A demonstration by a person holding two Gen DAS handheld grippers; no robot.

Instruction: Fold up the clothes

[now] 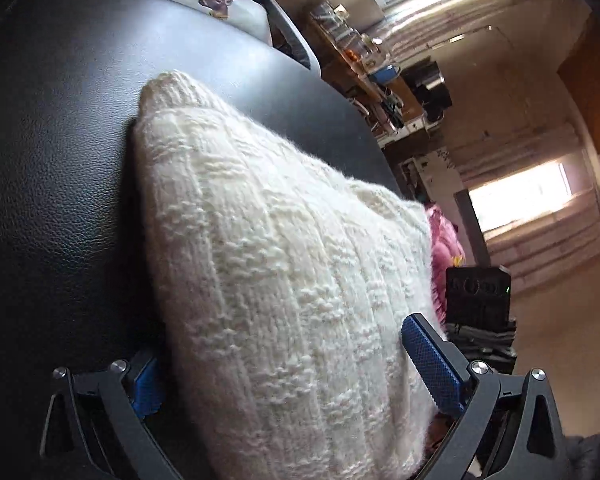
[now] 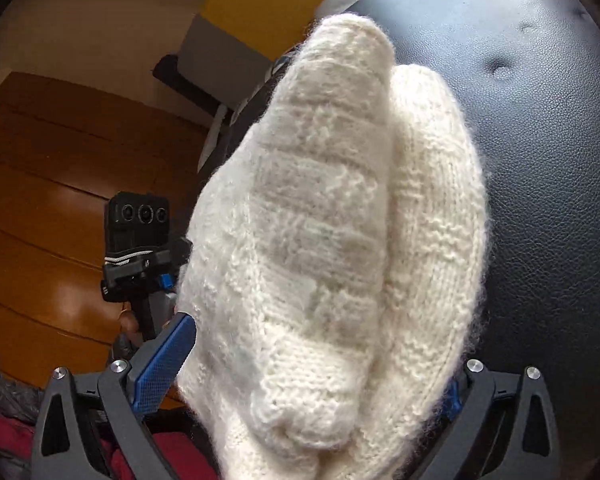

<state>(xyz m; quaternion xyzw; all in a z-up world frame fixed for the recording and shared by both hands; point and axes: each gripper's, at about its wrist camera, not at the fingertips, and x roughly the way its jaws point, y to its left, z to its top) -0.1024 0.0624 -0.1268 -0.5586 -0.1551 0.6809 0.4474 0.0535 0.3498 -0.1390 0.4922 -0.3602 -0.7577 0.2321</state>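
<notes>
A thick cream knit sweater (image 1: 268, 248), folded into a bulky bundle, rests against a black leather seat (image 1: 60, 160). My left gripper (image 1: 280, 344) clamps one end, its blue pads (image 1: 432, 364) pressing both sides of the knit. In the right wrist view the same sweater (image 2: 320, 220) shows two stacked folds. My right gripper (image 2: 320, 352) is shut on its near end, with one blue pad (image 2: 164, 364) showing and the other mostly hidden behind wool. The opposite gripper appears in each view at the far end of the bundle.
The leather seat (image 2: 540, 160) has tufted buttons. A deer-print cushion (image 1: 220, 0) lies at its far edge. A pink garment (image 1: 444, 240) sits beyond the sweater, and red clothing (image 2: 148, 456) lies below. Wooden floor (image 2: 40, 180) and cluttered shelves (image 1: 364, 60) surround the seat.
</notes>
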